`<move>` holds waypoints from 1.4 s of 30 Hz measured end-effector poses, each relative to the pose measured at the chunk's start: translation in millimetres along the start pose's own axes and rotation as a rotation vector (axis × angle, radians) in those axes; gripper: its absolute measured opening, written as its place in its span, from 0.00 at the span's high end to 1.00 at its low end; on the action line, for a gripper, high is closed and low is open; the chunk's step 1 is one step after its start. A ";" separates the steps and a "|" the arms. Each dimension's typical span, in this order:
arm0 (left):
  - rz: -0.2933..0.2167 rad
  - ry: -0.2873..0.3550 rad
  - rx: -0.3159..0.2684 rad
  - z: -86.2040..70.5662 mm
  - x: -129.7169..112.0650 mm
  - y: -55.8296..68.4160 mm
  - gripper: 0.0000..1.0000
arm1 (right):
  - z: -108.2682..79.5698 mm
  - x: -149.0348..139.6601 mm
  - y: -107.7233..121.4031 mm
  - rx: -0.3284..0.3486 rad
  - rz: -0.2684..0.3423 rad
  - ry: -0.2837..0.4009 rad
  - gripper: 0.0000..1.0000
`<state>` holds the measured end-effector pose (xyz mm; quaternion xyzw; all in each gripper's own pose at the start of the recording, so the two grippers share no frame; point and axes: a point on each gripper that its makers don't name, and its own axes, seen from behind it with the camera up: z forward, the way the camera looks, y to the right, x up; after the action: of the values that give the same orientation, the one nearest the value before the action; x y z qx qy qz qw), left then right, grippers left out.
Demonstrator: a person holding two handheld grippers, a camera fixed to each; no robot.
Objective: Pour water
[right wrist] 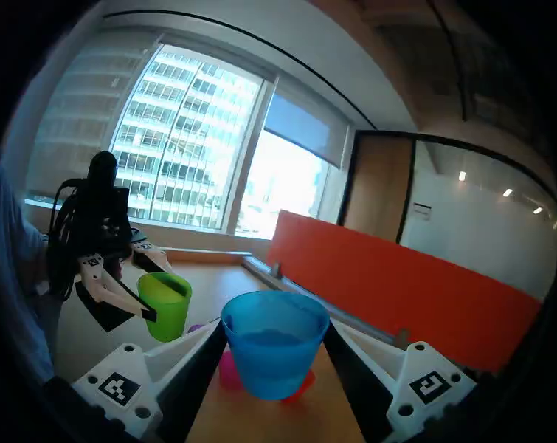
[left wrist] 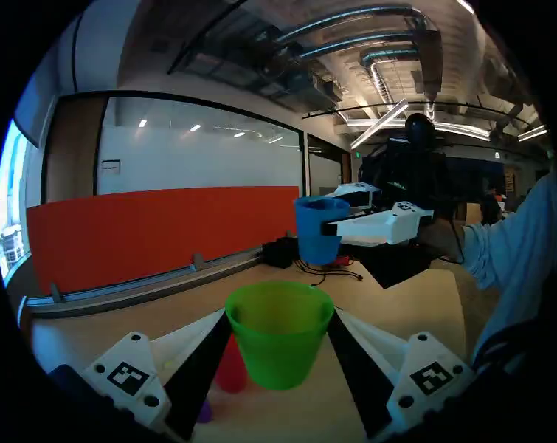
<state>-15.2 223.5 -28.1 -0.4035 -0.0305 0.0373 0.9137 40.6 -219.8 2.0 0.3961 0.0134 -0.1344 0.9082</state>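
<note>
left gripper (left wrist: 278, 328) grips green cup (left wrist: 279, 347), right gripper (right wrist: 274, 336) grips blue cup (right wrist: 274, 354), both upright, apart. tipping blue before it's over green could spill onto tabletop (left wrist: 414, 295).

White plastic left gripper (left wrist: 278, 319) and right gripper (right wrist: 274, 328), each with black inner finger pads (left wrist: 204, 362), square black-and-white markers (left wrist: 127, 377) and dark screws (left wrist: 152, 401) on the wide bases. Pale blue long sleeve (left wrist: 510, 236).
</note>
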 end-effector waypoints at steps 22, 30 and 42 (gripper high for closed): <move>-0.015 -0.003 -0.044 7.8 -4.3 21.6 0.13 | 1.1 34.1 1.0 0.008 -0.173 0.024 0.09; -0.015 -0.003 -0.055 9.1 -4.6 26.7 0.13 | 1.9 43.5 1.3 0.006 -0.240 0.028 0.09; -0.009 0.002 -0.072 12.4 -2.5 33.5 0.13 | 6.5 58.8 2.2 0.003 -0.375 0.030 0.09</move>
<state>-20.2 254.9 -44.5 -0.4361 -0.0325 0.0318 0.8988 97.2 -236.8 0.3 0.3899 0.1005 -0.2954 0.8664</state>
